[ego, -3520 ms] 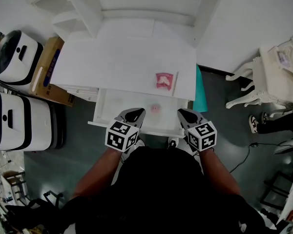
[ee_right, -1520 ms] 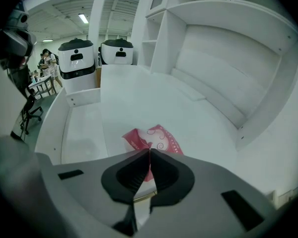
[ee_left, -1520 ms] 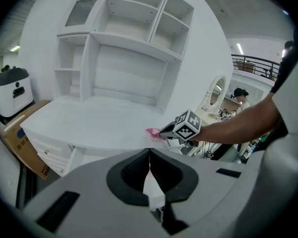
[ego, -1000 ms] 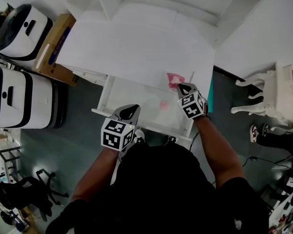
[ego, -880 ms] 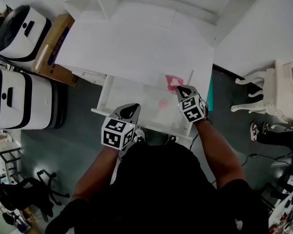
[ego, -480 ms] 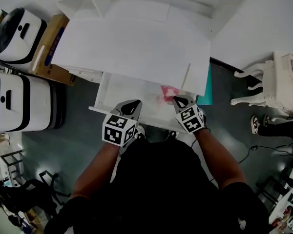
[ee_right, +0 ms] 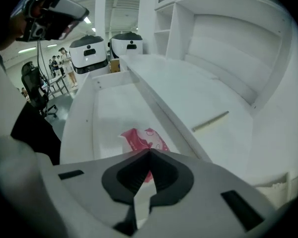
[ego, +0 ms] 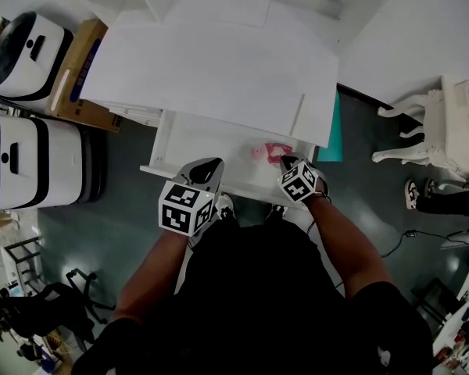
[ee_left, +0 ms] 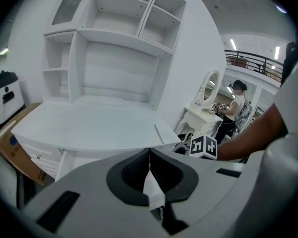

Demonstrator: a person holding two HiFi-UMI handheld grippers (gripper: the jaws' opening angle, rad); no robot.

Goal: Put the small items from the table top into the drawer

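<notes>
Your right gripper (ego: 288,162) has brought the pink packet (ego: 277,148) off the white table top (ego: 211,61) and is clamping it low inside the open drawer (ego: 195,143), near a small pink item (ego: 257,153). Your left gripper (ego: 211,165), jaws together on nothing, is hovering at the drawer front. A white stick (ego: 298,116) is lying on the table top.

- Pink packet (ee_right: 144,139): flat, soft wrapper, pink-red with pale print, one corner crumpled. It sits at the right-hand end of the drawer. Its near edge is pinched between the closed jaws of the right tool (ee_right: 150,151). Whether it rests on the drawer floor cannot be told.
- Small round pink item (ego: 257,153): lies on the drawer floor, just left of the packet. Detail too small to read.
- Slim white stick (ego: 298,116): lies flat on the counter (ego: 211,61), near its right front corner.
- Drawer (ego: 189,143): white, shallow, pulled open below the counter's front edge.
</notes>
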